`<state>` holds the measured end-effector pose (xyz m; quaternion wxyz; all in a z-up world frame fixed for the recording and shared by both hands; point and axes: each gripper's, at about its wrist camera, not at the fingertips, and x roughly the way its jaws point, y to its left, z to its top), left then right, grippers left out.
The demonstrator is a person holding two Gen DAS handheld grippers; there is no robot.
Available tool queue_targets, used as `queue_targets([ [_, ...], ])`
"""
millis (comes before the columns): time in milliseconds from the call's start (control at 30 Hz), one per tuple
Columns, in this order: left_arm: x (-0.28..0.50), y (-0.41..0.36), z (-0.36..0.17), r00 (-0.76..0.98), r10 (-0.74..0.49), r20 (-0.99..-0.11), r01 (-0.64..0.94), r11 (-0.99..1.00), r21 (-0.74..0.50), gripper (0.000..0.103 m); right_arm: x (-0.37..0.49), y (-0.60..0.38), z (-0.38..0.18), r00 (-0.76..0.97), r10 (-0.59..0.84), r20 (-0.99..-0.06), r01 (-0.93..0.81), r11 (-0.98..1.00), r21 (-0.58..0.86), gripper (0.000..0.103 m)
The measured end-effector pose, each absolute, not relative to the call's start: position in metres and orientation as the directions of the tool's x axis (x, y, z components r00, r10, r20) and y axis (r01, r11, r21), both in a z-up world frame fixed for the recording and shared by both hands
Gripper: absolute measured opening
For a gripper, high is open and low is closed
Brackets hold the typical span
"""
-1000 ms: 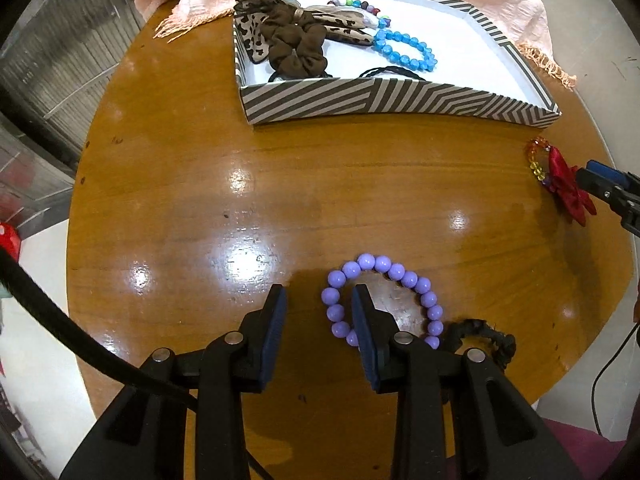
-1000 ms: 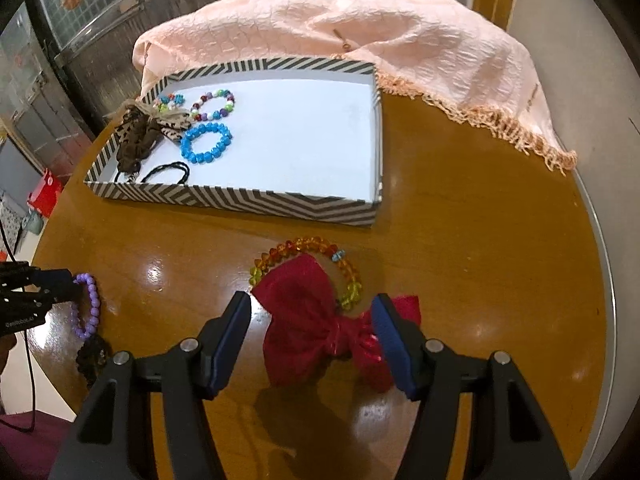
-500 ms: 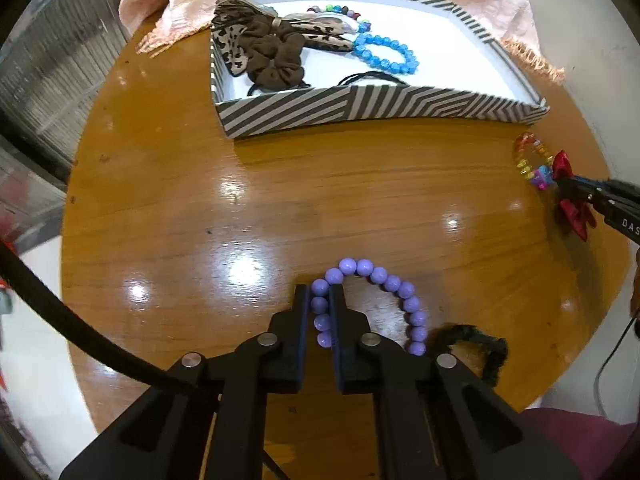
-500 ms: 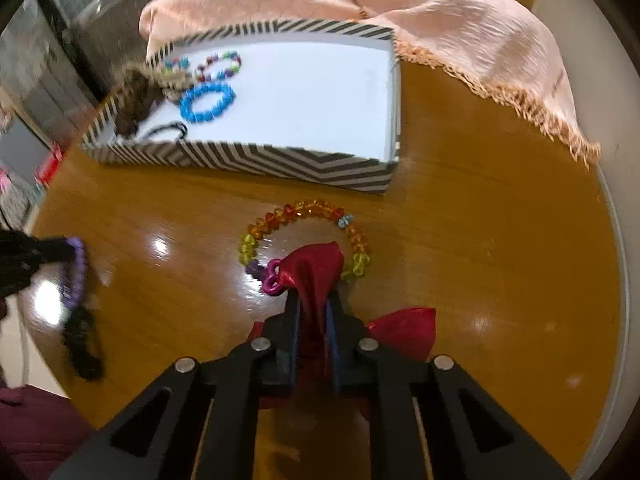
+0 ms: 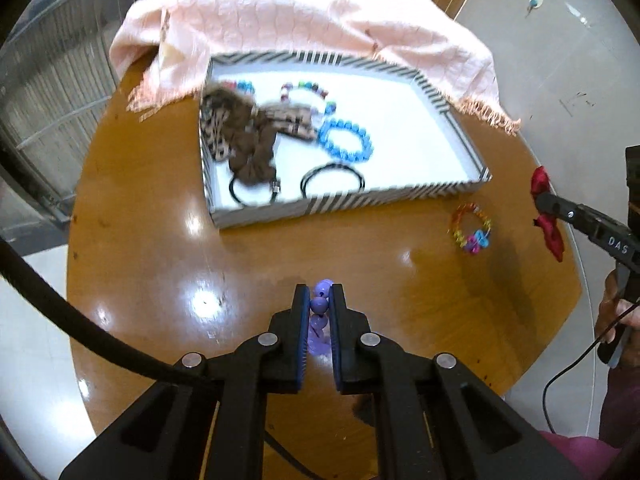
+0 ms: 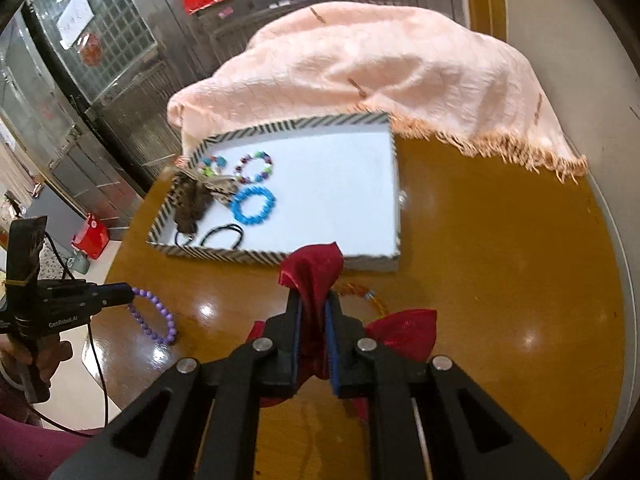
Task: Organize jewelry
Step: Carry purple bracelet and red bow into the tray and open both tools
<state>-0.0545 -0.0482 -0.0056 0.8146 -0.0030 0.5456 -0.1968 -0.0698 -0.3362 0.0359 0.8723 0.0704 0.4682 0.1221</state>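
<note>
Your left gripper (image 5: 320, 300) was pinched on the purple bead bracelet (image 5: 319, 306), its pads pressed against the beads, and in the right wrist view the bracelet (image 6: 154, 316) hung as a loop from the tips, clear of the round wooden table (image 5: 160, 240) near its front-left edge. Your right gripper (image 6: 314, 300) was clamped on the red satin bow (image 6: 316, 276); one lobe stood up above the fingertips and another spread out to the right below them. In the left wrist view that bow (image 5: 546, 216) sat raised at the table's right edge.

The rainbow bead bracelet (image 5: 471, 229) lay flat on the table, near the front-right corner of the striped tray (image 5: 400, 196) and apart from it. In the right wrist view only a short arc of it (image 6: 370, 298) showed behind the bow.

The tray sat toward the far side of the table. Its left half held a blue bead bracelet (image 5: 346, 140), a multicoloured bead bracelet (image 5: 306, 92), a brown scrunchie (image 5: 250, 160) heaped with leopard-print fabric, and two black hair ties (image 5: 332, 180) near its front wall. Its right half was bare white. A peach fringed cloth (image 5: 320, 20) was draped over the table's far edge, touching the tray's back wall.
</note>
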Motion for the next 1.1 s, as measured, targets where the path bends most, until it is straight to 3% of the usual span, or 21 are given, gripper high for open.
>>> queue_targets([
  [633,0.018,-0.068,0.063,0.473,-0.307,-0.826,0.333,0.930,-0.155,0.010,-0.005,-0.312,0.056,0.550,0.309,-0.776,-0.217,0.950,0.224,0.011],
  [1100,0.108,-0.147,0.050,0.410,-0.365,-0.836,0.325,0.915,-0.240,0.010,0.069,-0.320,0.022,0.502,0.288,-0.815,-0.174,0.957,0.232,0.011],
])
